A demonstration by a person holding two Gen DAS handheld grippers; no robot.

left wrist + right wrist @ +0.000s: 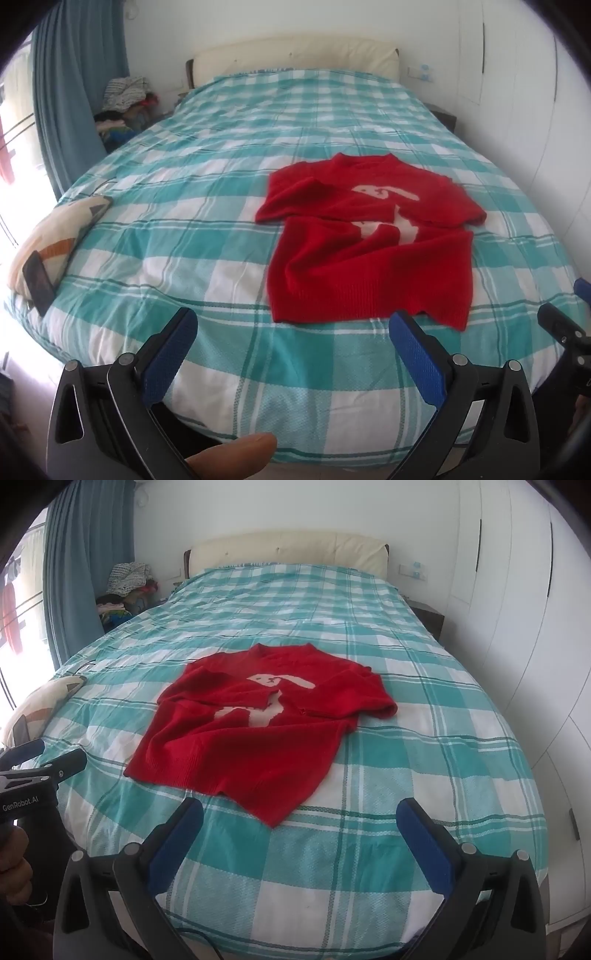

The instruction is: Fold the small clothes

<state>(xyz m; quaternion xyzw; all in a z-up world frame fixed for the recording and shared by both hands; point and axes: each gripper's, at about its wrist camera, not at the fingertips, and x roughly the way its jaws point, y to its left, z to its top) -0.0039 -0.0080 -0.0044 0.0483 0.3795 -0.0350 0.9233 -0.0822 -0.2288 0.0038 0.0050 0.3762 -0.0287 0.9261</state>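
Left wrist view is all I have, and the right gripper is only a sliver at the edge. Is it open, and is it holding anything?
Observer: The right gripper is open, with nothing between its fingers.
Operator: Where is the red sweater relative to it?
Observer: The red sweater lies flat on the bed cover. Its nearest hem corner is just ahead of the gripper, roughly centred between the fingers and untouched.
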